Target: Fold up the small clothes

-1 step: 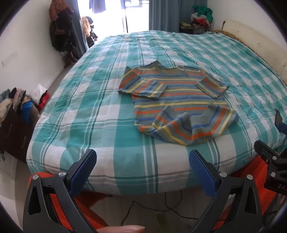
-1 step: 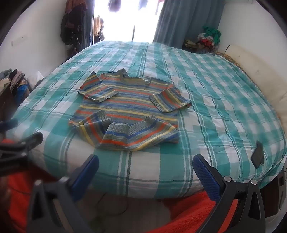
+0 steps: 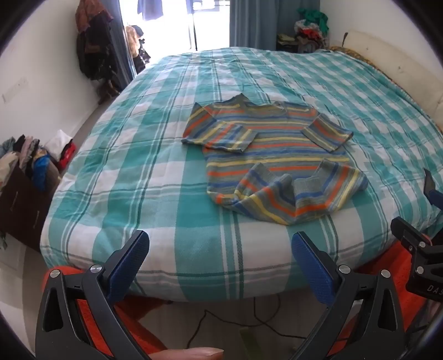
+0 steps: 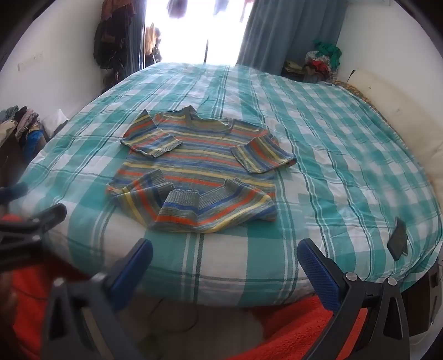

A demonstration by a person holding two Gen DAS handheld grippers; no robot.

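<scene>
A wide bed (image 3: 155,166) under a teal and white checked cover fills the room. Far behind it hangs a grey-blue curtain (image 3: 249,22) beside a bright doorway. Dark clothes hang on the far left wall (image 3: 91,47), and a heap of clothes (image 3: 25,160) sits at the near left (on something dark brown). Another pile of clothes (image 3: 313,30) lies in the far right corner, and a small dark flat object (image 4: 398,238) rests on the cover's near right edge

Striped sweater (image 3: 274,155) part-folded on bed (image 3: 138,166)
</scene>
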